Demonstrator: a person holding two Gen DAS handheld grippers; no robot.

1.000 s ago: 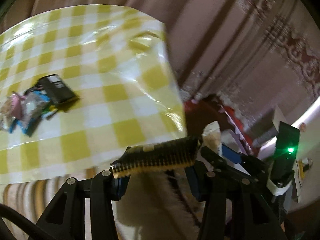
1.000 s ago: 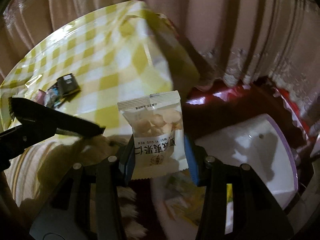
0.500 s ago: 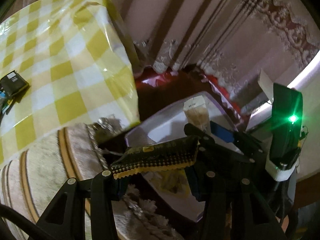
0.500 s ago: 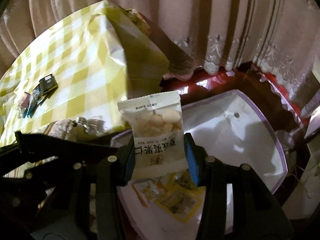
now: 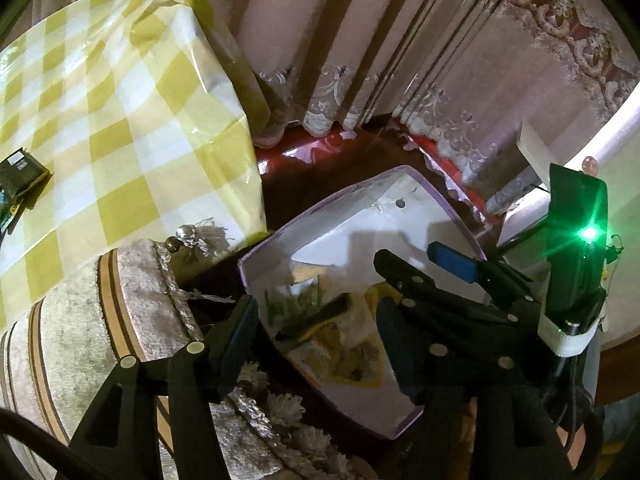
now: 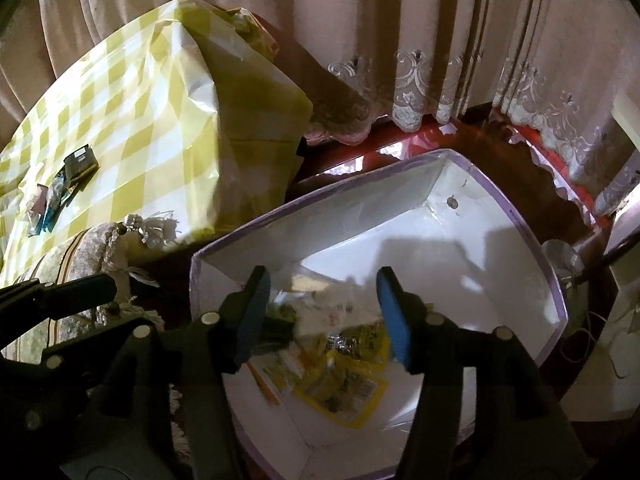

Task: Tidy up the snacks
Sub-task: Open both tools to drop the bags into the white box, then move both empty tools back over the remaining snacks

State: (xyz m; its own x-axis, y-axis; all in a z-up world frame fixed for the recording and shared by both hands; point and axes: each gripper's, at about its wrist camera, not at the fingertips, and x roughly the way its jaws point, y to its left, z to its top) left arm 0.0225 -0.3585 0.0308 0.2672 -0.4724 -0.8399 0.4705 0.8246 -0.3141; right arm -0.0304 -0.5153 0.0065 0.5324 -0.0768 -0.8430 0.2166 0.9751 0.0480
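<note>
A white box with a lilac rim [image 6: 400, 168] [image 5: 360, 190] stands on the floor beside the table. Both grippers hang open and empty over it. Under my left gripper [image 5: 316, 320] a dark snack pack [image 5: 320, 314] lies blurred in the box. Under my right gripper [image 6: 322, 312] a white snack bag [image 6: 340, 312] lies blurred on yellow packets [image 6: 340, 388]. Several more snacks [image 6: 64, 188], one a black pack [image 5: 20, 168], lie on the yellow checked tablecloth [image 6: 120, 120].
A striped, fringed cushion or seat [image 5: 80, 320] sits between table and box. Beige curtains [image 6: 400, 40] hang behind. The red glossy floor [image 5: 320, 148] shows around the box. My right gripper's body and its green-lit device [image 5: 576, 248] fill the right of the left wrist view.
Both grippers swung from the table to over the box and opened. The dark pack left my left gripper and the white bag left my right; both now lie in the box.
</note>
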